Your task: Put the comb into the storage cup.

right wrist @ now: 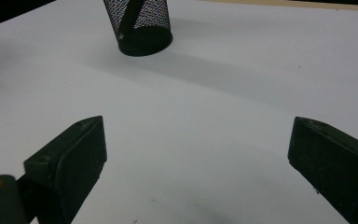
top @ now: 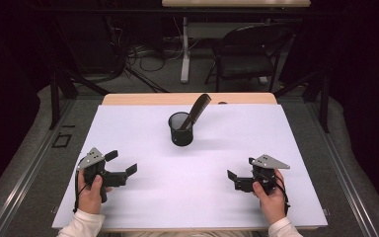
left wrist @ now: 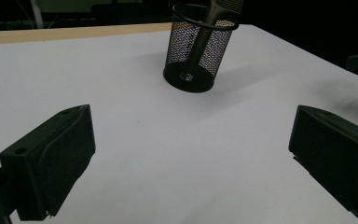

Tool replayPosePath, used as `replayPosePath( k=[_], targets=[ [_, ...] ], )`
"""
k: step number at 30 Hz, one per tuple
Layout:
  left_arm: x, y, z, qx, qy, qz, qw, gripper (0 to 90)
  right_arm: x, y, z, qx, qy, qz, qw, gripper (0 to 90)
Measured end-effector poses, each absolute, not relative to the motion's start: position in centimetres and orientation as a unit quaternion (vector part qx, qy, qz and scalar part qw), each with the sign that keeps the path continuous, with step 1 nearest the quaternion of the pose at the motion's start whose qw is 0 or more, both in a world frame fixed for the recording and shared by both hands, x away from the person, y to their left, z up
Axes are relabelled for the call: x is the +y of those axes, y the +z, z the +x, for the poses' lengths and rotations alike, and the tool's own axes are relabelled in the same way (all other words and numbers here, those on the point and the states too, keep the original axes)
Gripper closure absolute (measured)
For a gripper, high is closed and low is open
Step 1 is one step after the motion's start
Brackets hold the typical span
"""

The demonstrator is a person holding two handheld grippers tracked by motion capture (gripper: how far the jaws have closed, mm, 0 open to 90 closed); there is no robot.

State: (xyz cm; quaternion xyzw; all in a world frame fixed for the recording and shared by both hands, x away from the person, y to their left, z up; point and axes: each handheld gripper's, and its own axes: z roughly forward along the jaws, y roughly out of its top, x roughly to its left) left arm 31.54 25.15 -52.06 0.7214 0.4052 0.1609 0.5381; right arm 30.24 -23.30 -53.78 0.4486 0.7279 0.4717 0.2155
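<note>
High view shows both your left gripper (top: 122, 163) and right gripper (top: 238, 178) spread wide, empty, near the counter's (top: 143, 128) front; the comb (top: 196, 111) stands in the mesh cup (top: 181, 129), so reaching forward looks next.

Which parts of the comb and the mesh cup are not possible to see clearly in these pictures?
- Comb: in the left gripper view the top edge cuts off its upper end; its lower part shows only dimly through the mesh.
- Mesh cup: in the right gripper view the top edge cuts off its rim.
- Comb teeth: too small and dark in the high view.
- Small dark spot on the table's wooden far edge: too small to identify.
</note>
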Motion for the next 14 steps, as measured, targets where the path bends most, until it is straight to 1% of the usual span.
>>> replayPosePath(
  k=[14],
  targets=[
    [25.25,-52.24,31.69,0.409,0.159,0.72,0.538,0.6,-23.48,-53.84,30.3,0.724,0.473,0.453,0.215,4.4]
  ],
)
